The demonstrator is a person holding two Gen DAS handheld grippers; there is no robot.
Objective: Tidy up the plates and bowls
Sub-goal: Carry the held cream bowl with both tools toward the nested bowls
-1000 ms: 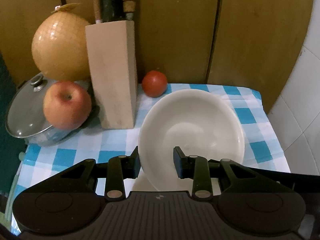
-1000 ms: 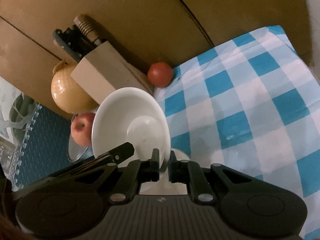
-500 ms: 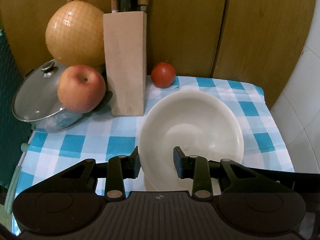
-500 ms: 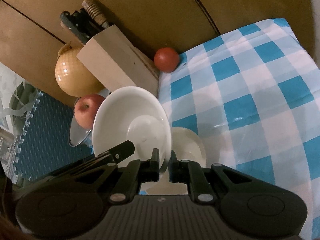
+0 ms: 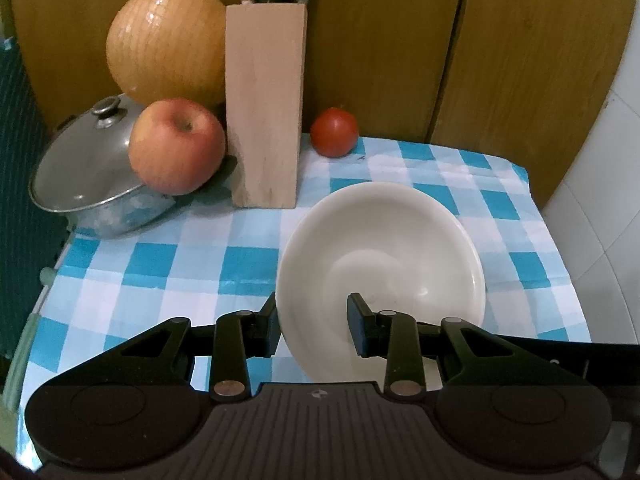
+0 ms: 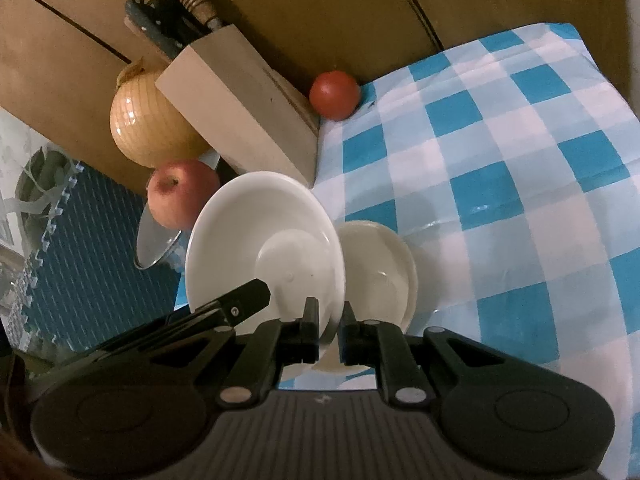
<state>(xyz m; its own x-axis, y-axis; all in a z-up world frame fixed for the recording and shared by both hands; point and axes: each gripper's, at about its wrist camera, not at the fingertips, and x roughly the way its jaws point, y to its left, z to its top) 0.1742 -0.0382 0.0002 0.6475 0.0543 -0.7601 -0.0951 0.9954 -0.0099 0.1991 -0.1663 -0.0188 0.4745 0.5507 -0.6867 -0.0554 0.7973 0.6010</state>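
Note:
A white plate [image 6: 264, 248] is held tilted above the checked tablecloth [image 6: 500, 168]. My right gripper [image 6: 329, 328] is shut on its near rim. The same plate [image 5: 380, 264] fills the left wrist view. My left gripper [image 5: 313, 320] is open, one finger outside the plate's left rim and one over its inside, not clamped. A second white dish [image 6: 380, 272] lies on the cloth just right of the held plate, partly hidden by it.
A wooden knife block [image 5: 264, 108] stands at the back. Left of it are a pomelo [image 5: 164, 36], an apple [image 5: 176, 146] and a lidded steel pot [image 5: 92, 176]. A tomato [image 5: 334, 132] sits by the back wall. A tiled wall [image 5: 600, 220] is at right.
Both grippers and the plate have pulled back and risen from the back wall; more tablecloth shows. The second dish has come into the right wrist view under the plate.

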